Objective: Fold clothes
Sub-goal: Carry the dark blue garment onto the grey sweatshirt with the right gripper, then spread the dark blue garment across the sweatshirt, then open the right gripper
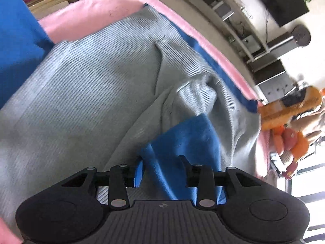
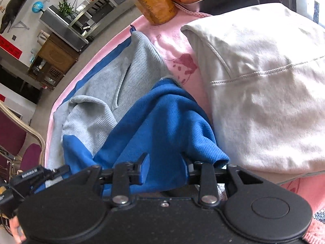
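Blue fabric (image 1: 182, 142) is lying bunched between the jaws of the left gripper (image 1: 161, 168), whose narrow opening is pinching a fold of it. This cloth is the inner face of a grey ribbed garment (image 1: 85, 93), which is spreading across a pink cover (image 1: 95, 10) on the tabletop and is showing a blue strip along its far edge. Relative to the grey ribbed garment, an orange bottle (image 1: 284, 109) is standing past its right end in the left wrist view, just off the pink cover's corner, with orange fruit (image 1: 292, 140) lying close beside the bottle.

In the right wrist view the right gripper (image 2: 164, 167) is likewise holding the blue fabric (image 2: 162, 122), its jaws standing narrow with the cloth gathered between the two fingers and draping up away from them. The grey ribbed garment (image 2: 113, 77) is lying to the left of this raised blue fold, reaching toward the pink cover (image 2: 174, 46). A white garment (image 2: 264, 93) is resting to the right of the grey ribbed garment, touching the blue fold's edge. The orange bottle (image 2: 152, 2) is standing beyond the grey ribbed garment at the far edge of the cover. Part of the left gripper (image 2: 32, 177) is showing at the lower left, beside the garment's near end.
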